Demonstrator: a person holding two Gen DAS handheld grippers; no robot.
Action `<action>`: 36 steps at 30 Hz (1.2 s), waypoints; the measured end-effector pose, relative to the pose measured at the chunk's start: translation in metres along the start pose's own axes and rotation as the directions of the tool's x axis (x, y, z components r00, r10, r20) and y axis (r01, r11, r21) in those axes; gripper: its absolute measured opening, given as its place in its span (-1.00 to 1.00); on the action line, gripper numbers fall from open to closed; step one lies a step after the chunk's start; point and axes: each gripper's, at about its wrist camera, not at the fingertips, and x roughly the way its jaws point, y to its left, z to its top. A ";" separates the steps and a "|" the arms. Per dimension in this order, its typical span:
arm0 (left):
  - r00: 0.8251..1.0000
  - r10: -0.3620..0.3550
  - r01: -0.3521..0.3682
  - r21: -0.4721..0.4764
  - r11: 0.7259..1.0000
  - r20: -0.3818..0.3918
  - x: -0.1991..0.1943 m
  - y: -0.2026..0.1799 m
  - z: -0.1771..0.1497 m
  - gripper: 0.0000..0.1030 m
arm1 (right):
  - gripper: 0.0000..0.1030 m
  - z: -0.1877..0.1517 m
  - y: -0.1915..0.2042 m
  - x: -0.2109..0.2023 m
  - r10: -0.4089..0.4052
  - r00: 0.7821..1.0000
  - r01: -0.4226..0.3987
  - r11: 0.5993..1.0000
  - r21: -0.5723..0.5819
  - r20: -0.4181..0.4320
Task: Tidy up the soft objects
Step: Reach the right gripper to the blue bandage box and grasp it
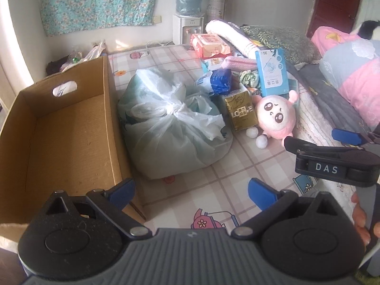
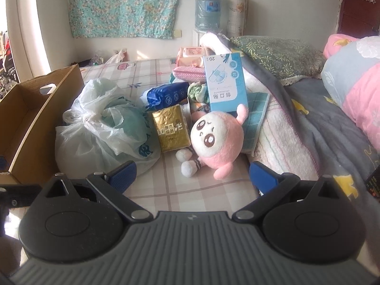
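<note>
Left wrist: both claws spread over checked mat [image 1: 237, 166]; floral cloth [image 1: 99, 2] on wall.

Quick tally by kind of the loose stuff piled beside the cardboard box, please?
Tied plastic bag: 1
Pink plush toy: 1
Gold tissue pack: 1
Blue soft pack: 1
Light blue carton: 1
Pink wet-wipe pack: 1
Total: 6

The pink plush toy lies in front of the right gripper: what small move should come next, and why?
Probably ease the right gripper forward over the pink plush toy. Its jaws are open and empty, the toy lies just ahead, and the cardboard box beside the plastic bag looks empty.
</note>
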 end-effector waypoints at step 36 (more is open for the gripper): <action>0.882 -0.459 0.461 0.392 0.796 -0.105 0.224 -0.115 0.194 0.00 | -0.01 0.106 -0.133 0.195 0.257 0.962 -0.269 0.948 0.167 0.095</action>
